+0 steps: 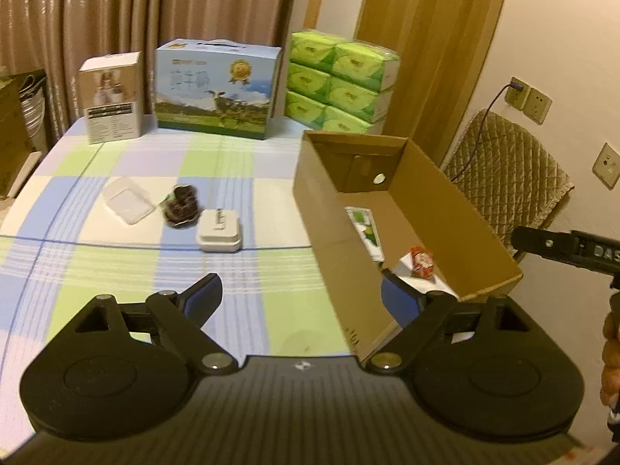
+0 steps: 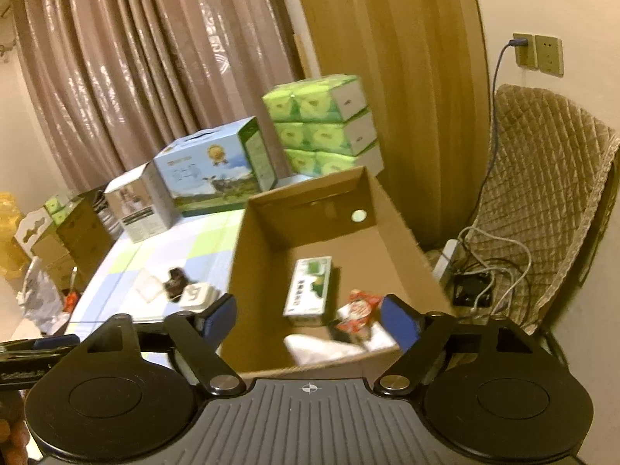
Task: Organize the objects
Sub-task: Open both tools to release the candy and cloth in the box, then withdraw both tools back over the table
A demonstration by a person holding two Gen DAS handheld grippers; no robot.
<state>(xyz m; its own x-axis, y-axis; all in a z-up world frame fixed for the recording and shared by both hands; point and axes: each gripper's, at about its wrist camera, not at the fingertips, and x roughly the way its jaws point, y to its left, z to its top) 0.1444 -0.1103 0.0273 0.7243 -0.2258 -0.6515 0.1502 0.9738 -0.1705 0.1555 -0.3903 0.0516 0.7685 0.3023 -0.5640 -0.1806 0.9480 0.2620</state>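
An open cardboard box (image 1: pixel 348 271) (image 2: pixel 267 240) stands on the checked tablecloth. Inside it lie a green-and-white carton (image 2: pixel 309 286) (image 1: pixel 366 230), a red-and-white packet (image 2: pixel 358 310) (image 1: pixel 421 262) and a white item (image 2: pixel 317 347). Left of the box, on the cloth, are a white square case (image 1: pixel 219 230) (image 2: pixel 197 295), a dark wrapped snack (image 1: pixel 180 207) (image 2: pixel 175 277) and a clear plastic lid (image 1: pixel 128 201) (image 2: pixel 149 288). My left gripper (image 1: pixel 302 298) is open above the cloth by the box's near left wall, holding nothing. My right gripper (image 2: pixel 308 319) is open over the box's near end, with nothing between its pads.
At the table's back stand a white product box (image 1: pixel 112 97), a blue carton with a cow picture (image 1: pixel 217 89) and stacked green tissue packs (image 1: pixel 341 81). A quilted chair (image 2: pixel 542 201) with cables and a power strip (image 2: pixel 445 259) is to the right. Curtains hang behind.
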